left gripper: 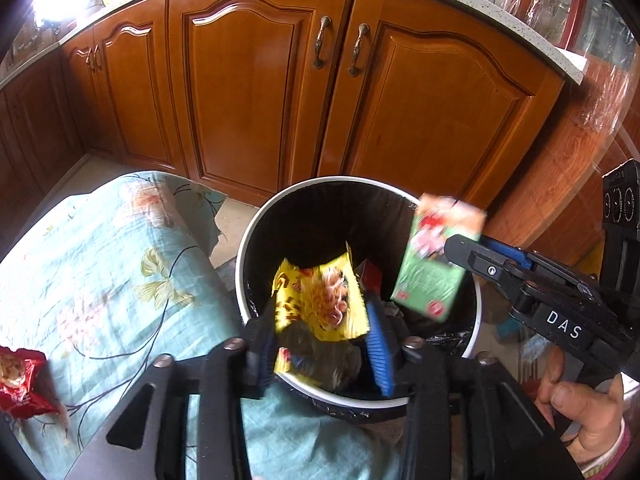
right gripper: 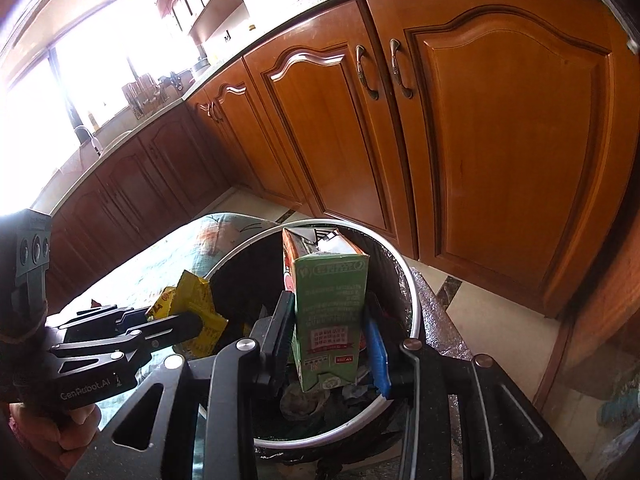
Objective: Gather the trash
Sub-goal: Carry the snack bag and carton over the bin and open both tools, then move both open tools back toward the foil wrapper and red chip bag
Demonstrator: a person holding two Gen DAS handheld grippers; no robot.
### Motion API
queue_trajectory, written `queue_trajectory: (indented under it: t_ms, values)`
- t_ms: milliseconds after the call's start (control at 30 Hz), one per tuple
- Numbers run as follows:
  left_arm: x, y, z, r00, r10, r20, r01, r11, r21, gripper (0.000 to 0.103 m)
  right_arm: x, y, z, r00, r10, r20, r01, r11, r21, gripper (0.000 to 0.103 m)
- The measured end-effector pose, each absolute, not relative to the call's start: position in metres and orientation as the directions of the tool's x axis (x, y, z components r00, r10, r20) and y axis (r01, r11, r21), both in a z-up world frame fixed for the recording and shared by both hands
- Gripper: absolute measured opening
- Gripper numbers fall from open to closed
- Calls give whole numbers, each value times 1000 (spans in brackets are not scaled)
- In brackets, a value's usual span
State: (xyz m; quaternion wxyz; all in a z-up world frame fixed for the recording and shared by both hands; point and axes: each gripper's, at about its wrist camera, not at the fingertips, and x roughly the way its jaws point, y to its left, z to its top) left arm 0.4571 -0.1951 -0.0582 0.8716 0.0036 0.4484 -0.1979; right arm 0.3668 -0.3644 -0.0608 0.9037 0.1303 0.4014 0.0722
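Holding both items over the round black waste bin with the white rim (left gripper: pixel 256 236), the two grippers stand at the disposal step of the task. The left gripper (left gripper: pixel 320 344) pinches a crumpled yellow foil snack wrapper (left gripper: pixel 320 300) between its blue-padded fingers (left gripper: pixel 380 344); the wrapper hangs above the bin opening, on the side nearest the table covered by a teal floral cloth (left gripper: pixel 100 264). The right gripper (right gripper: pixel 328 340) is pressed onto a green rectangular cardboard drink carton (right gripper: pixel 330 312), held upright above the bin interior. Other refuse already lies at the bottom of the bin.

Judged from this position, neither item is released yet. The next move calls for spreading the fingers of each gripper while the items remain inside the rim line, so that both drop into the liner and not onto the floor. The carton sits close to the far rim; centre it before release.

A torn red snack bag (left gripper: pixel 20 384) lies on the cloth and appears to be left for collection.
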Motion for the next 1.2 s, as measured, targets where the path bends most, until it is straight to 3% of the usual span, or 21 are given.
queue_trajectory:
  t_ms: [67, 233, 300, 367, 467, 700, 967, 1200]
  values:
    - [453, -195, -56, 530, -347, -774, 351, 920, -172, 53, 367, -368, -63, 665, 244, -706, -18, 950, 312, 50]
    - [437, -181, -54, 556, -339, -759, 340, 926, -164, 55, 354, -372, -59, 687, 248, -683, 1, 940, 342, 53]
    - [428, -170, -53, 566, -341, -750, 319, 930, -183, 58, 347, -371, -56, 699, 256, -668, -3, 935, 355, 59]
    - [416, -159, -53, 578, -342, -741, 298, 934, -198, 62, 338, -370, -53, 713, 265, -649, -5, 928, 373, 73]
    - [397, -139, -55, 589, -337, -735, 265, 939, -218, 62, 324, -362, -49, 728, 279, -626, -14, 919, 394, 82]
    - [349, -87, -66, 591, -293, -752, 145, 955, -258, 62, 299, -321, -48, 721, 361, -591, -85, 894, 441, 87]
    - [305, -20, -68, 608, -223, -762, 6, 961, -276, 66, 285, -261, -56, 659, 440, -610, -164, 876, 454, 97]
    - [272, 34, -63, 625, -152, -765, -106, 955, -276, 69, 282, -210, -70, 574, 511, -640, -223, 849, 478, 97]
